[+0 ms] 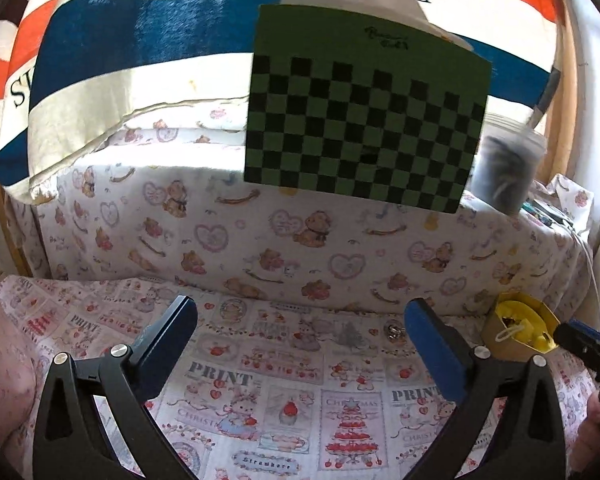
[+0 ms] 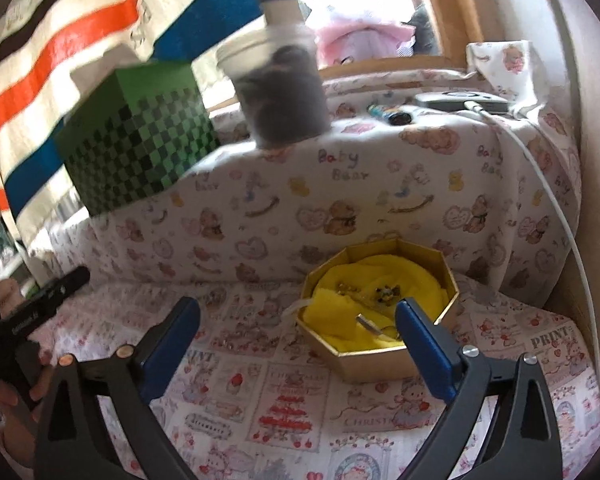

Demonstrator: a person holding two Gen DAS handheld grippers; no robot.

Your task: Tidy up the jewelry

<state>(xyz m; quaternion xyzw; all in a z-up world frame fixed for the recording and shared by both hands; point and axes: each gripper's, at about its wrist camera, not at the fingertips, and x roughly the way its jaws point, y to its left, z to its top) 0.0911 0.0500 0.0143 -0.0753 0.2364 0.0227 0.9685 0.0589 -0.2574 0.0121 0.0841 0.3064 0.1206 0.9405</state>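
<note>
A gold octagonal jewelry box (image 2: 384,364) with yellow lining (image 2: 380,280) sits on the printed cloth, holding several small jewelry pieces (image 2: 386,292). My right gripper (image 2: 298,340) is open and empty, just in front of and left of the box. The box also shows at the right in the left wrist view (image 1: 516,328). A small silver jewelry piece (image 1: 394,333) lies on the cloth ahead of my left gripper (image 1: 300,346), which is open and empty. The same piece seems to lie on the cloth in the right wrist view (image 2: 216,296), blurred.
A green checkered box (image 1: 364,120) and a lidded tub of dark items (image 1: 504,168) stand on the raised bear-print ledge (image 2: 380,184). A white cable (image 2: 560,216) runs down the ledge at right. Striped fabric (image 1: 120,40) hangs behind.
</note>
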